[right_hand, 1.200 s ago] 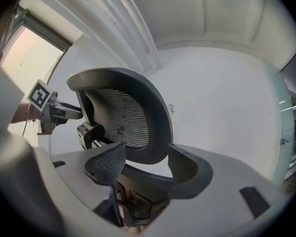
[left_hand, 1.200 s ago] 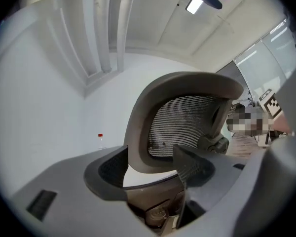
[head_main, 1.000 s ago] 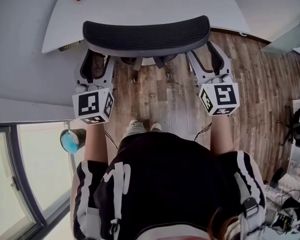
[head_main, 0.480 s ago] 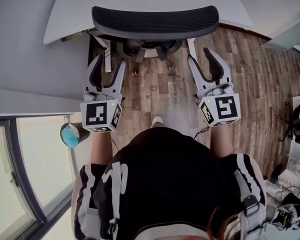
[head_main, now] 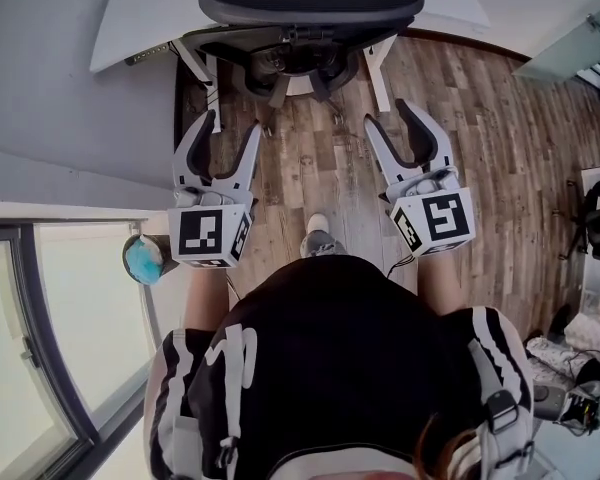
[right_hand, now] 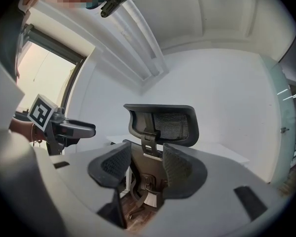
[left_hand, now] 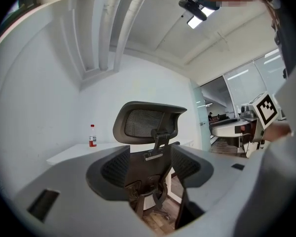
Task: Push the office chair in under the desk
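The chair stood at the desk's near edge, its seat apparently already under the top and its headrest level with that edge, so the push looked nearly finished. The left gripper and the right gripper hung just short of the chair's back, touching nothing, each with its jaws spread wide and only the chair seen beyond them. Any last nudge would best be made with both grippers set evenly on either side of the back and driven straight forward, or the chair would likely swivel or roll off line. The white desk legs flanked the chair's base closely and could catch a wheel. A bottle stood on the desk near its far edge, well clear. On the wooden floor, the person's shoe was behind the chair, and a cup sat by the window.
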`<state>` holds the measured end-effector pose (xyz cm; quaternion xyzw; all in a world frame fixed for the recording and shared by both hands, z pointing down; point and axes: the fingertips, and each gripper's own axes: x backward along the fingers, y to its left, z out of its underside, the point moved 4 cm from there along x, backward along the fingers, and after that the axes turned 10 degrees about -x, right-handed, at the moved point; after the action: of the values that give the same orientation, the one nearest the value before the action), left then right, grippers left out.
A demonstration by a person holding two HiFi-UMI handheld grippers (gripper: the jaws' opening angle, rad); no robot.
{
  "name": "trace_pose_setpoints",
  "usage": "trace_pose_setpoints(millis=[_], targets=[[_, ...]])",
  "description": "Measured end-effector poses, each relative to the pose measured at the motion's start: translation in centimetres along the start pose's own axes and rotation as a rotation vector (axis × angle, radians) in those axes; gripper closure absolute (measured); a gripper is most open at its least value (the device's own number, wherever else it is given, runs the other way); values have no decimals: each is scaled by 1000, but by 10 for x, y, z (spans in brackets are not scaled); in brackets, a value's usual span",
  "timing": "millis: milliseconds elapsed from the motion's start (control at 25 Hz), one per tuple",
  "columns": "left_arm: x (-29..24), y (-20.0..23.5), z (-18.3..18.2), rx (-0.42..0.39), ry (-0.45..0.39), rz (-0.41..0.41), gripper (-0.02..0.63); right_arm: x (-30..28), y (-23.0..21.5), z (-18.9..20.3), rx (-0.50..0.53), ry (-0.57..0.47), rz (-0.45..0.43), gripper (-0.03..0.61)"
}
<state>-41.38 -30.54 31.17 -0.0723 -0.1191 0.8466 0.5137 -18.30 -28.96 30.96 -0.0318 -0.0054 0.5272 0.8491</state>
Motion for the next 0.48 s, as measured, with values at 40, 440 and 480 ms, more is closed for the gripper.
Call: trace_pose_setpoints(millis=[40,440,480], targets=[[7,-4,-2,1,-4,7,351,7,5,1,-1,1,0,370],[77,-53,-13,6,-29,67,351,83,63,13,-29,9,-9,371],[85,-57,-12,8,-27,70,351,90,69,16,-31,12,-10,371]])
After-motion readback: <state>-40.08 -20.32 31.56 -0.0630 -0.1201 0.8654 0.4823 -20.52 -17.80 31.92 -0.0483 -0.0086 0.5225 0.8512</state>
